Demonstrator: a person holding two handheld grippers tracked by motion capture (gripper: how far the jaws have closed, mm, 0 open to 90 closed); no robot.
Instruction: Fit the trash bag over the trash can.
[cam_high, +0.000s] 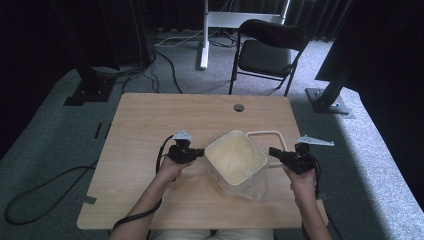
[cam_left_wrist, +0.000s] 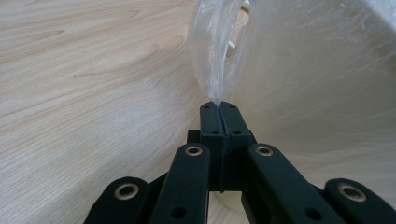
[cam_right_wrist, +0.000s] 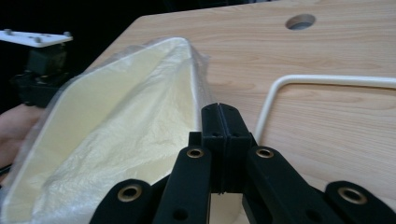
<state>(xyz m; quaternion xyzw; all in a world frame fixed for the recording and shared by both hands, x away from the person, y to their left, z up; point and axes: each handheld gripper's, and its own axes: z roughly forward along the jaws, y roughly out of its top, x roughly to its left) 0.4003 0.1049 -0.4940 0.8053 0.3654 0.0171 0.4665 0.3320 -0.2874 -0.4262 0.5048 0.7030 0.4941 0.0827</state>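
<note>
- Bin (cam_high: 235, 159) first: cream-colored, squarish plastic tub near the middle of the bench (cam_high: 145, 125), a bit toward the person's side. Its open mouth tilts up and away toward the far-left side, so its long axis leans instead of standing straight up.
- Clear plastic liner bag (cam_high: 250, 187) sits in and around it; you can see the film bunched below the tub and crinkled across the inside in the right gripper view (cam_right_wrist: 121, 140).
- Left hand-held gripper (cam_high: 199, 152) is at the bin's left edge, jaws pressed together on a pinch of the bag film (cam_left_wrist: 212, 60), which rises from the tips.
- Right hand-held gripper (cam_high: 273, 151) is at the bin's right edge, jaws together. Whether they have the film, I can't tell.
- White wire loop (cam_high: 270, 134) lies flat on the bench just behind the bin, on the right.
- Further out: a round hole (cam_high: 238, 107) near the bench's far edge, a black folding chair (cam_high: 267, 52) beyond it on grey carpet.
</note>
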